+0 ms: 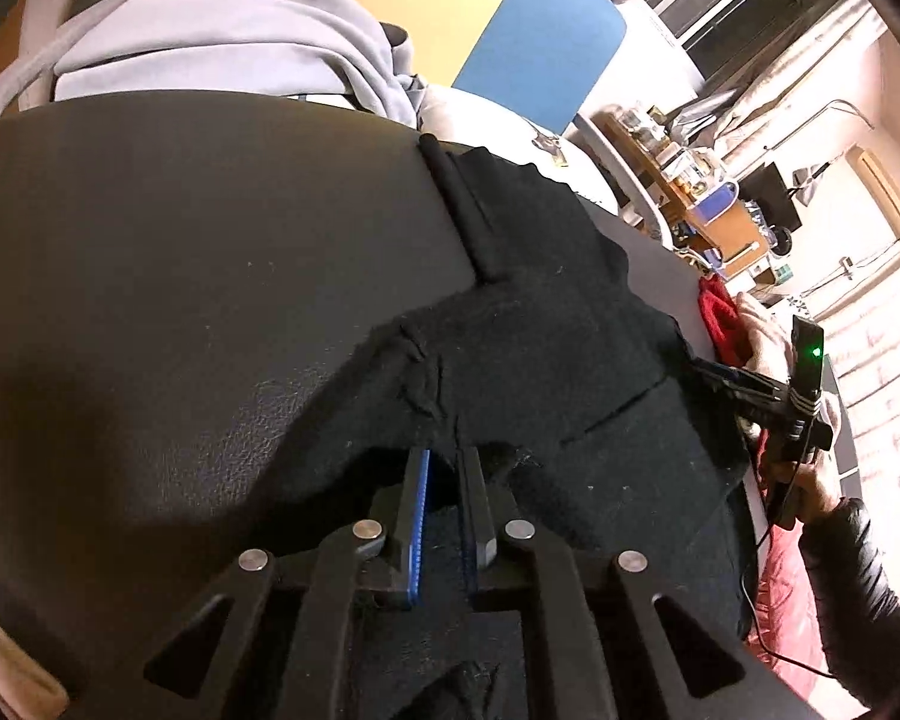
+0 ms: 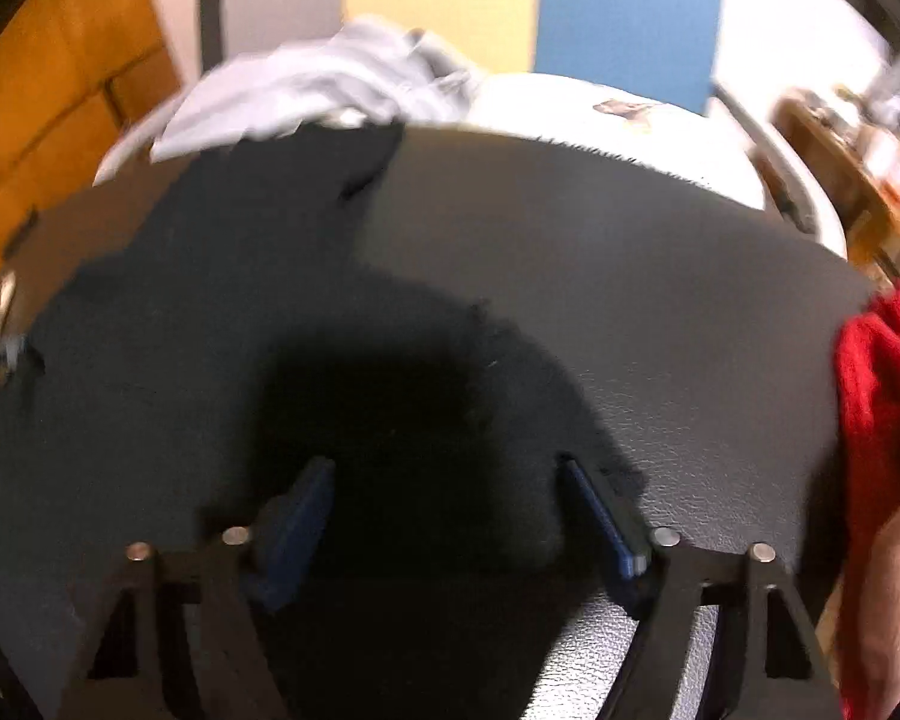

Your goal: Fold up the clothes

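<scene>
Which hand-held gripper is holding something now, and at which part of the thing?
The left hand-held gripper pinches the black fabric garment at its near edge. The right hand-held gripper is open, holding nothing.

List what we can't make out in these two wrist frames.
- Left wrist view: the left gripper fingertips are buried under a fold of the black garment; how much cloth they pinch is hidden.
- Left wrist view: the right gripper tips are hidden by the garment's edge.
- Right wrist view: motion blur smears the garment's outline against the dark mat.
- Right wrist view: the red cloth is cut off by the frame edge.
</scene>
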`<state>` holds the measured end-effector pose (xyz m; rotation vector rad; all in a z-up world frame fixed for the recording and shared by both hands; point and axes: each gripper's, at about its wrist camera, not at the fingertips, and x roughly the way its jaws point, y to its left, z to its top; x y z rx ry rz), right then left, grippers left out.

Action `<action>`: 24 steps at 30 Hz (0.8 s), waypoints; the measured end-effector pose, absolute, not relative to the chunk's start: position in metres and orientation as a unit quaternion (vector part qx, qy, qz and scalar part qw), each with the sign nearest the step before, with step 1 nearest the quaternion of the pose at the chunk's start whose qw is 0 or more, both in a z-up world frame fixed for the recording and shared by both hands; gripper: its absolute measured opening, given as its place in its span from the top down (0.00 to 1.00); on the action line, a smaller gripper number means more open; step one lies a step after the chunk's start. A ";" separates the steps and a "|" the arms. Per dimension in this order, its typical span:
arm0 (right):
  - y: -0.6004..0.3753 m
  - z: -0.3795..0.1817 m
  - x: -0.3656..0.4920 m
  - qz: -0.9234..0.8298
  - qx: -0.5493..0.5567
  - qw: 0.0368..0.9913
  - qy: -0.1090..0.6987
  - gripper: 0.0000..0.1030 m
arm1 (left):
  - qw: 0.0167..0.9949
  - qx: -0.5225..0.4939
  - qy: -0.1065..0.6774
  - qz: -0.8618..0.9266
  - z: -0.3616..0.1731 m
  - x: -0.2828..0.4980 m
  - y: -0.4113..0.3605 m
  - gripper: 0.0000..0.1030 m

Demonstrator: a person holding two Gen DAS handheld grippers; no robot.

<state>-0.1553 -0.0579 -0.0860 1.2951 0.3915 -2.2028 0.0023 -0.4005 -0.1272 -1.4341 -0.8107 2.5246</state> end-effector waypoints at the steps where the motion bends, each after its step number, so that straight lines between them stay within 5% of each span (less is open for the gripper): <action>1: -0.054 -0.084 -0.157 -0.822 0.482 0.273 0.132 0.69 | 0.067 -0.476 -0.265 0.836 -0.127 0.003 -0.399 0.94; 8: -0.039 -0.062 -0.160 -0.853 0.441 0.223 0.168 0.90 | 0.068 -0.452 -0.264 0.849 -0.113 0.025 -0.400 0.96; 12: -0.021 -0.058 -0.175 -0.868 0.433 0.173 0.173 0.91 | 0.038 -0.457 -0.284 0.842 -0.123 0.037 -0.414 0.97; 14: -0.012 -0.060 -0.182 -0.868 0.444 0.160 0.152 0.89 | 0.043 -0.457 -0.306 0.834 -0.129 0.040 -0.420 0.92; 15: -0.007 -0.060 -0.181 -0.863 0.453 0.188 0.119 0.87 | 0.046 -0.455 -0.316 0.831 -0.131 0.041 -0.422 0.81; 16: -0.005 -0.059 -0.181 -0.857 0.460 0.215 0.092 0.83 | 0.047 -0.454 -0.321 0.830 -0.132 0.040 -0.423 0.78; 18: -0.008 -0.055 -0.175 -0.846 0.461 0.259 0.064 0.54 | 0.048 -0.457 -0.320 0.829 -0.134 0.036 -0.421 0.74; 19: -0.012 -0.053 -0.172 -0.846 0.456 0.268 0.071 0.27 | 0.050 -0.457 -0.316 0.830 -0.133 0.033 -0.418 0.70; 20: -0.016 -0.052 -0.170 -0.845 0.450 0.278 0.077 0.13 | 0.053 -0.457 -0.310 0.832 -0.131 0.030 -0.414 0.68; 24: -0.048 -0.060 -0.158 -0.827 0.454 0.304 0.131 0.10 | 0.057 -0.467 -0.277 0.838 -0.128 0.017 -0.399 0.69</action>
